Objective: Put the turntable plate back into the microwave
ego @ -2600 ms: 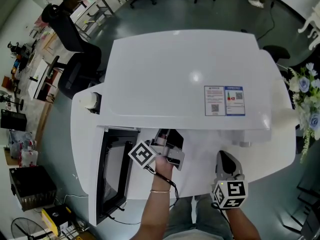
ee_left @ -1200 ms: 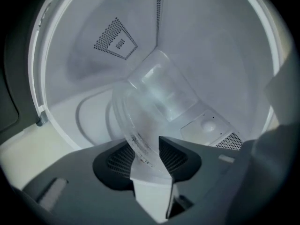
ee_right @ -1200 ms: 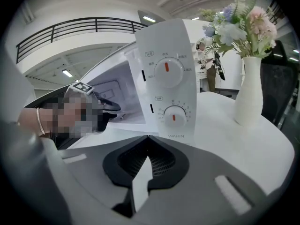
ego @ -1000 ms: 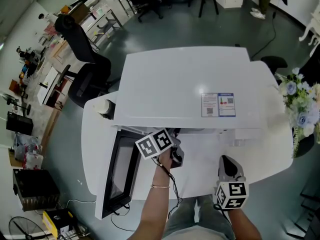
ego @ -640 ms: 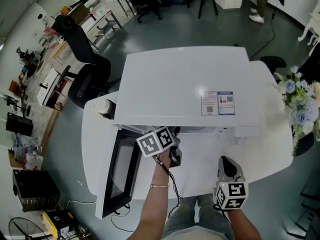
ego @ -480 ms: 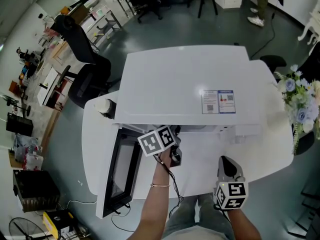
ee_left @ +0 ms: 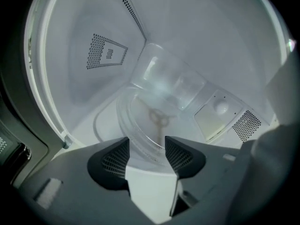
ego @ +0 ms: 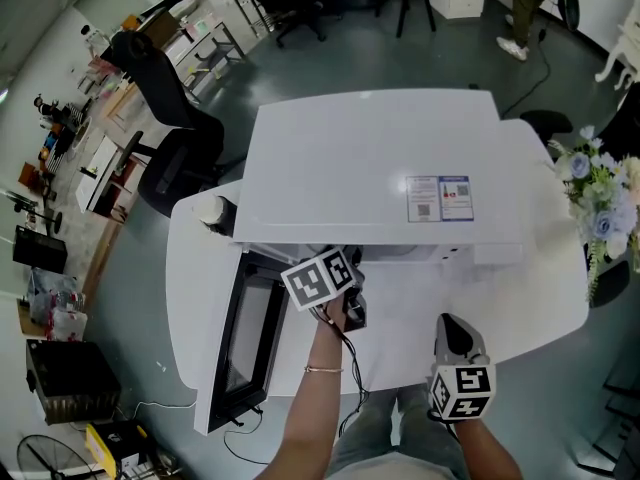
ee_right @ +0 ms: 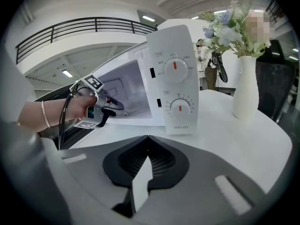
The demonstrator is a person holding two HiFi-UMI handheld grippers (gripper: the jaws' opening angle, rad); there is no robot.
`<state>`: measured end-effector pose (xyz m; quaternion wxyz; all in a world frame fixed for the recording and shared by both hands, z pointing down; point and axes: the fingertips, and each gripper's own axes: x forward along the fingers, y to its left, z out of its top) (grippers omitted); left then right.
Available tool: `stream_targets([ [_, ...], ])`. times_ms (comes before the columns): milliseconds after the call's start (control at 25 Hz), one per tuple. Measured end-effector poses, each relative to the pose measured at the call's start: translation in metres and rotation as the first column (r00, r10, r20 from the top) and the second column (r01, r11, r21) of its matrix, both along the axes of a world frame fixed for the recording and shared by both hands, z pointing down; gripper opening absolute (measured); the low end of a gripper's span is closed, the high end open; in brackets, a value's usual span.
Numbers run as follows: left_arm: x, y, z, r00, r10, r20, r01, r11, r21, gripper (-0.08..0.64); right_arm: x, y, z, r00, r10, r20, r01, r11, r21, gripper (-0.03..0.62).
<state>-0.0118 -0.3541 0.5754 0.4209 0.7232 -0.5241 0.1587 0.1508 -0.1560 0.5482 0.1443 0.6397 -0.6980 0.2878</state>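
Two hand-held grippers. Left hand-held gripper (ee_left: 145, 146) inside white box-shaped microwave (ego: 380, 168), jaws spread, pinching nothing. Near rim of round clear glass turntable plate (ee_left: 154, 118) between them at 12 o'clock, plate lying on cavity floor, probably to settle on its hub. Right hand-held gripper (ee_right: 146, 149) pressed together, empty, over white desk (ego: 500, 308) at 5 o'clock, seemingly held out of the way. Cavity walls close at 9 and 3 o'clock; dark-framed open door (ego: 245, 353) at 8 o'clock; free way out at 6 o'clock.
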Motion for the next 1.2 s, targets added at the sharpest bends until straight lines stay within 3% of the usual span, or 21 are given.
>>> stream_targets([
  [120,-0.007,-0.001,0.002,0.998,-0.030,0.046,0.029,0.999,0.017,0.184,-0.001,0.002,0.000,1.000,-0.001,0.000,0.001,1.000,-0.001,0.010],
  [600,-0.008,0.006,-0.011,0.999,-0.038,-0.001,0.038,0.997,0.070,0.184,-0.002,0.006,-0.005,1.000,-0.005,-0.005,0.005,1.000,0.011,0.010],
  [960,0.005,0.044,-0.046,0.999,0.034,-0.011,-0.033,0.991,0.127,0.184,-0.004,0.004,-0.024,1.000,-0.021,0.000,0.021,0.999,0.047,0.010],
  [1200,0.008,0.085,-0.090,0.995,0.093,0.023,-0.096,0.968,0.232,0.180,-0.006,-0.002,-0.054,0.998,-0.043,0.052,0.038,0.995,0.090,0.010],
])
